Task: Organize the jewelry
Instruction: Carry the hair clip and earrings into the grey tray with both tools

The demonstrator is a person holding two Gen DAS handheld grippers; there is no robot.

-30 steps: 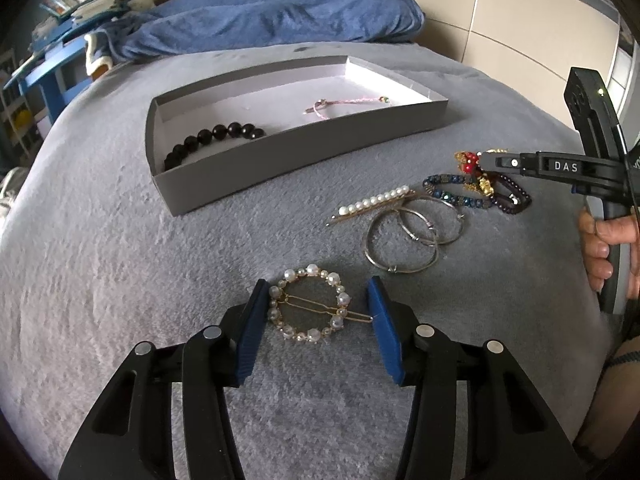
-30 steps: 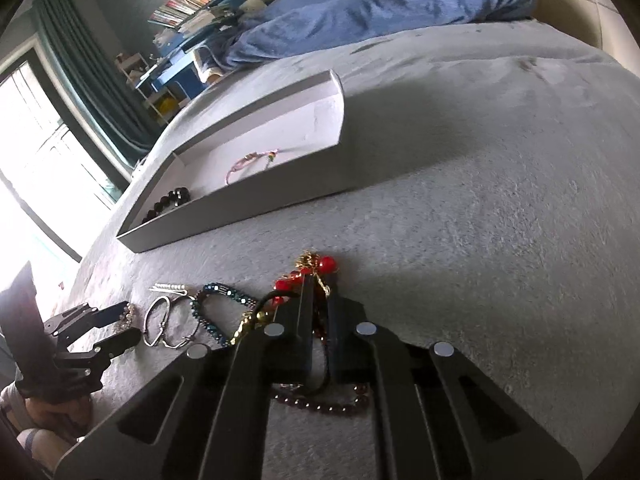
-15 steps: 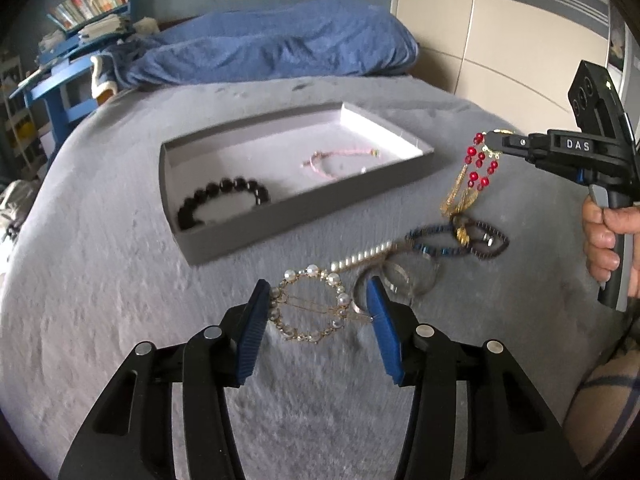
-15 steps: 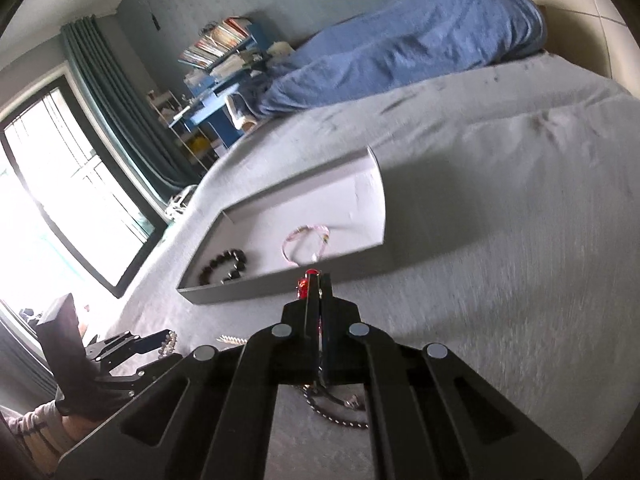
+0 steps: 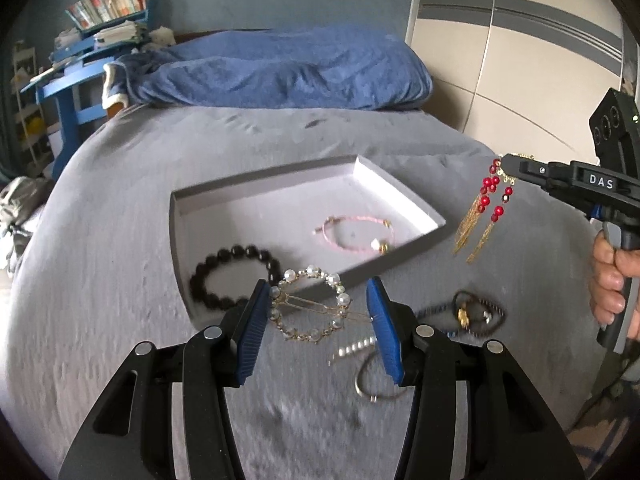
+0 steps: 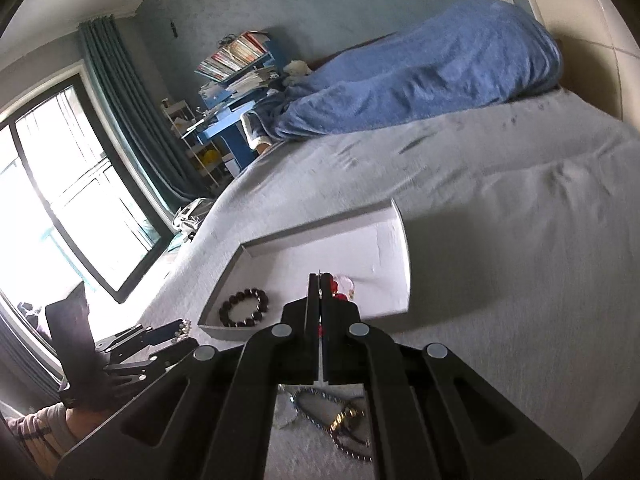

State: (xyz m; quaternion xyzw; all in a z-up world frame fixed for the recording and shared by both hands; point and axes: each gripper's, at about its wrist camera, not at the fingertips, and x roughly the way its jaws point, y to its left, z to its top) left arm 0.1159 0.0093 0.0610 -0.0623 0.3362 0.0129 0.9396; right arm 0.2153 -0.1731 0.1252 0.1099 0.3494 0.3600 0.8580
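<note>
2 grippers | left gripper pinching pearl hair clip | right gripper pinching red earrings

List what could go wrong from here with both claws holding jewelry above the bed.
1. The left claw holds the pearl ring clip only by its edges across wide jaws; it may twist or slip out before it is over the grey tray.
2. The red bead earrings dangle on long gold fringe from the shut right claw; the fringe may snag the tray's rim.
3. Dropped carelessly, they might tangle with the pink bracelet.
</note>
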